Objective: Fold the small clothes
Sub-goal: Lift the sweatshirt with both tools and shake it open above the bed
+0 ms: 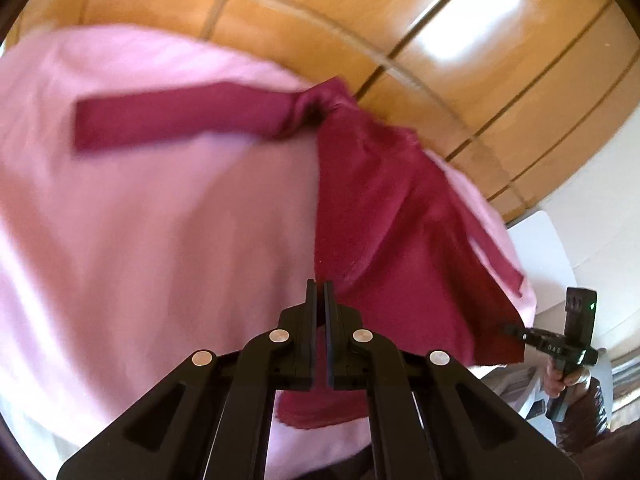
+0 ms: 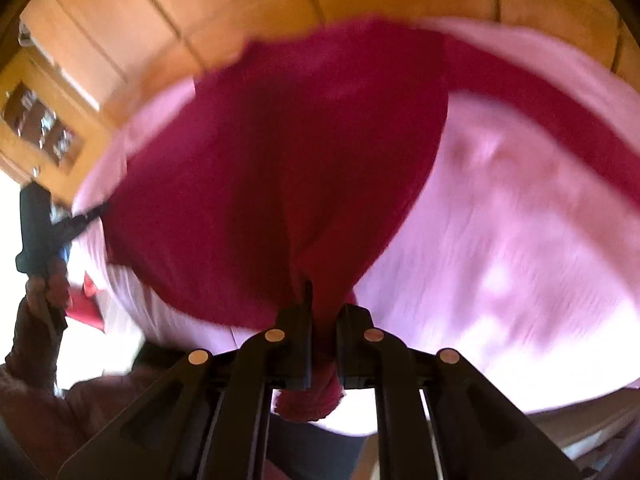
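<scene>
Both hands hold their tools angled down over a pink cloth [image 1: 140, 220] spread on a wooden floor [image 1: 460, 40], with a dark red garment [image 1: 380, 200] lying across it. The left gripper [image 1: 319, 292] has its two fingers drawn tight together, a bit of the red fabric's edge showing between and beneath them. The right gripper [image 2: 322, 312] is nipped onto a bunched fold of the same red garment, the cloth wadded between its fingers and bulging out below. From the left wrist view the right gripper shows far off at the right, gripped by a hand [image 1: 560, 380] in a dark sleeve. A long red strap [image 1: 180, 120] lies flat on the pink cloth. No readable writing shows; everything is blurred.
</scene>
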`<state>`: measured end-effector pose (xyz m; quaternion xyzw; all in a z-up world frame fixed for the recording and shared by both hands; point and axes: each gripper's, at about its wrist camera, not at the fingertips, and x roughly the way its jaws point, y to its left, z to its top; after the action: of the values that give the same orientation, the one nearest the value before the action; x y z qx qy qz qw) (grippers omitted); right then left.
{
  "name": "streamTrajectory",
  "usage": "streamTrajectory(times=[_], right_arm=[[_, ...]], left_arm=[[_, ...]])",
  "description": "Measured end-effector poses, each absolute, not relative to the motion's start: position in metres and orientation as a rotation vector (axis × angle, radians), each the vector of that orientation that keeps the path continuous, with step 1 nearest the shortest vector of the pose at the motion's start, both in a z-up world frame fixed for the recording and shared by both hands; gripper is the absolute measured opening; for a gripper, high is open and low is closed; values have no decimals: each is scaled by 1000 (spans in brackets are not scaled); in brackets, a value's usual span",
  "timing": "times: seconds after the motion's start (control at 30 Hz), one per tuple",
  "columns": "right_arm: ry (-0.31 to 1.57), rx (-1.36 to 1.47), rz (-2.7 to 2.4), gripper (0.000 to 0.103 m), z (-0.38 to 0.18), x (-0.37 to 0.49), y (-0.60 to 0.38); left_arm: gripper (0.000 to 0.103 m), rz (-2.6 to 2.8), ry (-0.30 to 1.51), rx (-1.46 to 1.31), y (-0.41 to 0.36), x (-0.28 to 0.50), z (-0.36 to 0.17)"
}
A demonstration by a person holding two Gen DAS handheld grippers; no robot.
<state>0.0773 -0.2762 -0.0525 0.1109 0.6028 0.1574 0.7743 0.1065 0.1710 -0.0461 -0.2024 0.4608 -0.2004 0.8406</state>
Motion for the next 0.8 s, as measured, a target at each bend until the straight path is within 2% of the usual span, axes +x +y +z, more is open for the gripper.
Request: streamTrajectory(times=[0.1, 0.17, 0.23, 0.3, 0.33, 0.43, 0.47, 0.5, 0.57, 0.6, 0.63, 0.67, 0.7, 0.8], right_arm=[[1379, 189, 349, 11, -69, 65, -277], [1382, 219, 319, 27, -68, 67, -290], [1350, 263, 298, 72, -60, 72, -303], [1287, 303, 283, 76, -48, 79, -314], [1265, 326, 280, 77, -45, 83, -317], [1260, 403, 274, 79, -55, 91, -320], [1276, 438, 268, 79, -66, 96, -319], [1302, 456, 264, 77, -75, 102, -319], [1368, 452, 296, 63, -97, 104, -305], [1376, 427, 299, 52, -99, 104, -299], [1369, 405, 301, 27, -97, 104, -296], [1359, 414, 338, 12, -91, 105, -294], [1342, 411, 345, 7, -84, 105, -294], [1234, 391, 345, 6, -43, 105, -301]], left_arm=[[1, -401, 1033, -455, 171, 94, -68], [1, -404, 1034, -472, 171, 88, -73], [2, -432, 1018, -505, 173, 92, -70], [2, -439, 995, -531, 175, 96, -65], [6, -453, 988, -524, 173, 97, -62], [36, -480, 993, -512, 166, 97, -60], [43, -498, 1000, -519, 163, 96, -62], [44, -510, 1013, -514, 159, 97, -66], [43, -504, 1045, -482, 149, 98, -77], [36, -508, 1059, -466, 146, 99, -80], [17, -515, 1071, -447, 143, 100, -82], [4, -515, 1072, -419, 140, 99, -81], [2, -526, 1063, -421, 141, 99, -77], [0, -590, 991, -485, 150, 101, -52]])
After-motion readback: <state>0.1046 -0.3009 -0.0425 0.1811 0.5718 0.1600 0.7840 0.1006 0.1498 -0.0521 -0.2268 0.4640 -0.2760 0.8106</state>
